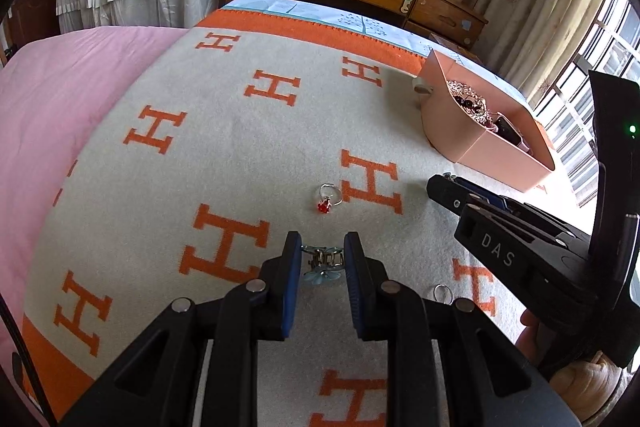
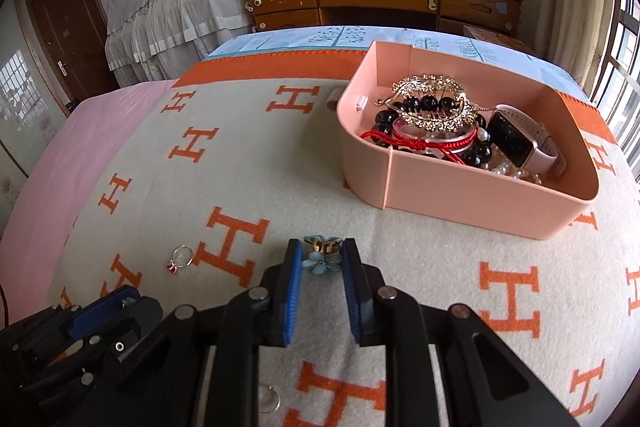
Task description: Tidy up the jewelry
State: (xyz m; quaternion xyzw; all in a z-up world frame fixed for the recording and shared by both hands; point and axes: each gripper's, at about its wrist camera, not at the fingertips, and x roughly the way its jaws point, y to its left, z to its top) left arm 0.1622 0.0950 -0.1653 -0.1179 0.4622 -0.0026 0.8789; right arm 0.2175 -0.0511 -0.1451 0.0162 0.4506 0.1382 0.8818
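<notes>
Left gripper: clamped on the left flower clip, a small blue one, just over the blanket
Right gripper: closed on the right flower clip, its twin, pads pressing the petals and metal teeth
Slip risk: both grips sit at the very fingertips on a small springy clip, so a jolt on the way to the box could squirt it out onto the blanket
Squeeze risk: pressing the clip's wings harder may spring its jaws open and shift it in the pads
Collision risk: the two grippers work close together, so crossing paths could knock one clip loose
Plain ring: lies just beside the left gripper's linkage, easily swept or pressed into the soft weave
Red-stone ring: loose on the blanket ahead of the left gripper, not yet put away
Pink box: further off to the right, already crowded with a gold leaf clip, black beads, a red cord and a watch; a drop could bounce off the pile
Hard to make out: whether either clip is lifted clear or resting on the blanket; probably just clear
Hidden: the box floor under the heap, and the box's near wall blocks most contents from the left view
</notes>
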